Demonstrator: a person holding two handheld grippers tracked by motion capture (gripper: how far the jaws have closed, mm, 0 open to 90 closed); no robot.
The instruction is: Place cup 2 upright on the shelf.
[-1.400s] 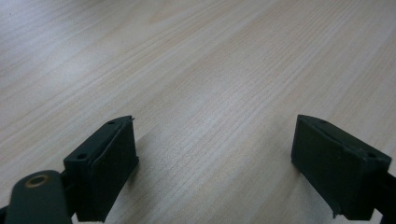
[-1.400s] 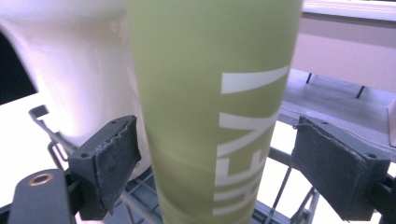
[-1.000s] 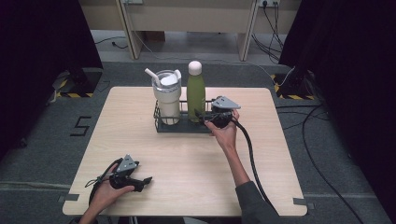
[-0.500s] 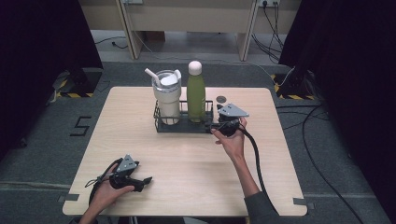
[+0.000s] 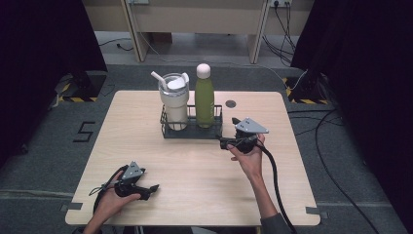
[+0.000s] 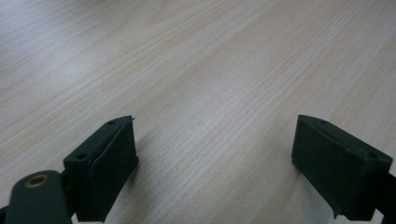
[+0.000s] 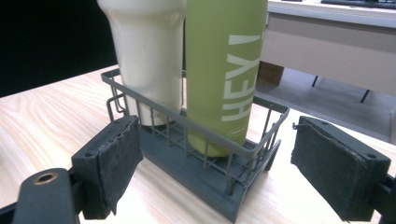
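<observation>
1. We note a dark wire rack (image 5: 191, 130) standing on the light wood desk (image 5: 195, 170), toward its far middle.
2. In the rack stand two things side by side: a cream tumbler (image 5: 174, 100) with a lid and straw at the left in the high view, and a green bottle (image 5: 204, 97) with a pale cap just beside it.
3. We read "HEY!" in white letters running up the side of the green bottle in the right gripper view; a small white oval mark sits below it, too small to read.
4. The right gripper (image 5: 225, 142) is held just beside the rack's right end. Its fingers (image 7: 114, 163) stand wide apart and empty, aimed at the rack's near corner.
5. The left gripper (image 5: 152, 189) rests on the desk near the front left corner, well apart from the rack. Its fingers (image 6: 109, 163) are spread wide over bare wood, holding nothing.
6. A small dark round disc (image 5: 230, 103) is set in the desk behind the rack.
7. On the floor left of the desk we read a marking like "5" (image 5: 84, 131).
</observation>
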